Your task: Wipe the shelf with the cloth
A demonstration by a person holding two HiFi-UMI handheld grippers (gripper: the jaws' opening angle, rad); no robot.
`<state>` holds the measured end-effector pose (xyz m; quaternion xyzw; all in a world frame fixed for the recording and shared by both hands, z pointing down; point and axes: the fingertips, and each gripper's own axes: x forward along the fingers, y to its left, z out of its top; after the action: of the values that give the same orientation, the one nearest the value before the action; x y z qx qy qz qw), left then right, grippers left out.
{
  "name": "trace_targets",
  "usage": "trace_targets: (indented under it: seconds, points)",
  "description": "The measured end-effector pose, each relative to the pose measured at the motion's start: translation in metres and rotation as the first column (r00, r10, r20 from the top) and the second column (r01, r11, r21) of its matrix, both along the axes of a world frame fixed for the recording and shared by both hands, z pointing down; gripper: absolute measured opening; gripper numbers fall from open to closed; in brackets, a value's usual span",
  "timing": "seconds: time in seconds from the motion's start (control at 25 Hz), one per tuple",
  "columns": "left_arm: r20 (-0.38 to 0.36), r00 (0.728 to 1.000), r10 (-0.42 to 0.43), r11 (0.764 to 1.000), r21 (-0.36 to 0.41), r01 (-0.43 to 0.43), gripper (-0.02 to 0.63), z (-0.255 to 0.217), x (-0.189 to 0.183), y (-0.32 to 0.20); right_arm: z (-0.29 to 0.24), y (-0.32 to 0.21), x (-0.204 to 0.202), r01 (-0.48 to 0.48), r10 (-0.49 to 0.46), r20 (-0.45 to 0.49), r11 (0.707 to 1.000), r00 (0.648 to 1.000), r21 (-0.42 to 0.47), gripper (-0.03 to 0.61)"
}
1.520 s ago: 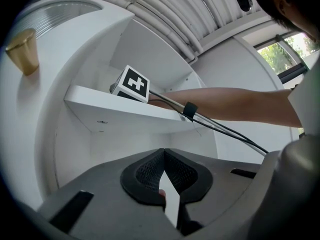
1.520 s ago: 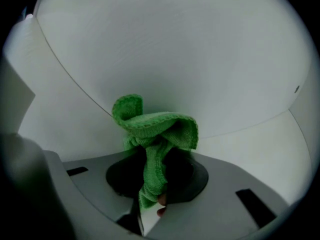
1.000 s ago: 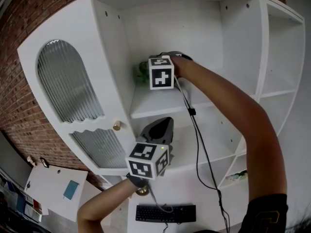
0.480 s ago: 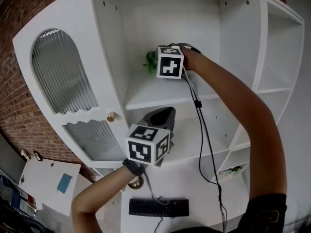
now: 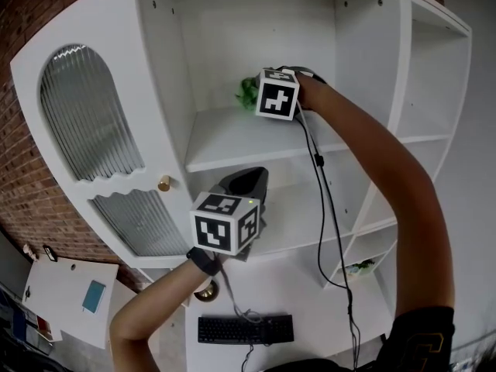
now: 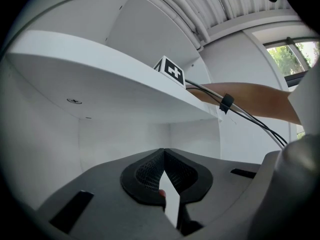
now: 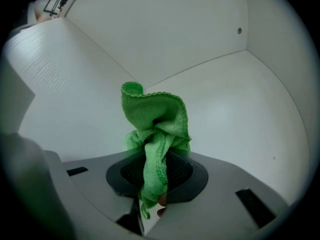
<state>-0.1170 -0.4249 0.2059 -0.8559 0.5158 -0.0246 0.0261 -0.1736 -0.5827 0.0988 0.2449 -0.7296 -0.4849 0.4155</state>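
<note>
A green cloth (image 7: pixel 152 129) is bunched up between the jaws of my right gripper (image 7: pixel 154 171), which is shut on it. In the head view that gripper (image 5: pixel 260 93) is inside the upper compartment of the white shelf unit, and the cloth (image 5: pixel 247 91) pokes out to the left above the shelf board (image 5: pixel 232 142). The cloth hangs just off the board, near the back corner. My left gripper (image 5: pixel 246 183) is shut with nothing in it, under the board at the compartment below. In its own view the jaws (image 6: pixel 163 176) meet at the tips below the board's underside (image 6: pixel 100 79).
A white cabinet door (image 5: pixel 85 130) with ribbed glass stands open at the left, with a brass knob (image 5: pixel 163 183). A black cable (image 5: pixel 319 200) hangs from my right arm. Lower shelves (image 5: pixel 364 239) lie at the right, a black keyboard (image 5: pixel 245 328) below.
My right gripper has carried the cloth a little to the right along the shelf. My left gripper has kept its place under the board.
</note>
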Motion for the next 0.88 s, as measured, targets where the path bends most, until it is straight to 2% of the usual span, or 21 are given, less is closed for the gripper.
trace_targets:
  seconds: [0.44,0.88]
  points:
    - [-0.008,0.999,0.041,0.999,-0.003,-0.041,0.017,0.002,0.012,0.003,-0.002,-0.016,0.043,-0.119,0.121,0.063,0.992,0.991,-0.046,0.077]
    - [-0.019,0.997,0.077,0.997,-0.007,-0.078,0.017,0.002,0.028,0.001,-0.005,-0.031,0.083,-0.262,0.272,0.122,0.961,0.955,-0.090,0.077]
